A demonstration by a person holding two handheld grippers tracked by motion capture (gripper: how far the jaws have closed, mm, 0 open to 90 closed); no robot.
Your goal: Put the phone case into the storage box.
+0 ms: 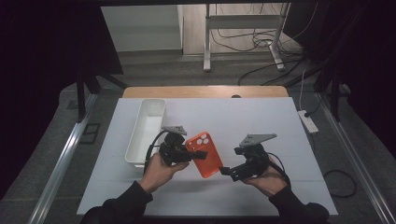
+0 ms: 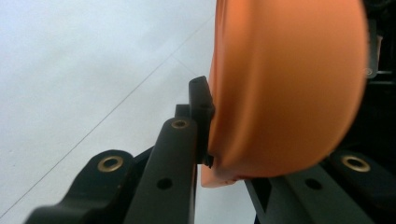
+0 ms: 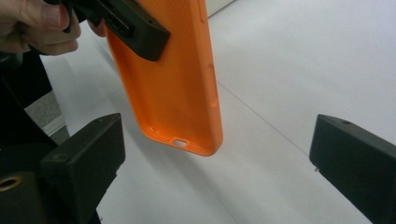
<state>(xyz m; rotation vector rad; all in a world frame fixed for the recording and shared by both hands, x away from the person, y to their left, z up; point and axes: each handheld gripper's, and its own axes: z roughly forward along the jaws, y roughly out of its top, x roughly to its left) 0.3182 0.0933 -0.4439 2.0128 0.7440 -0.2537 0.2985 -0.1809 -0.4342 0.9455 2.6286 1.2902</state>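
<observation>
Forearms in dark sleeves are reaching in from the near edge of the white worktop (image 1: 261,116), each hand working a black gripper. The left gripper (image 1: 198,154) is clamping an orange phone case (image 1: 204,154), its fingers (image 2: 201,112) pressing together on the case's upper part near the camera cutout. The case is hanging in the air just above the worktop, between the two hands, tilted with its lower end toward the right gripper (image 1: 225,171). That gripper's fingers (image 3: 86,158) are standing wide apart on either side of the case's bottom edge, not touching it; nothing is being pressed between them.

In the right gripper view the case (image 3: 177,88) is showing its hollow inner side, with a charging-port slot along the bottom rim and button bumps on one long edge. It looks light, thin-walled and rubbery, so it is likely bending under a hard squeeze and twisting if held by one corner alone. A grip across the two long edges near the bottom, or flat on the back wall and inner face, would probably be holding it best; the smooth outer skin may be slipping a little against hard pads.

Beyond the hands, a white rectangular tray (image 1: 148,122) is lying near the left side of the worktop, well apart from the case. Farther back, cables are trailing across the floor.
</observation>
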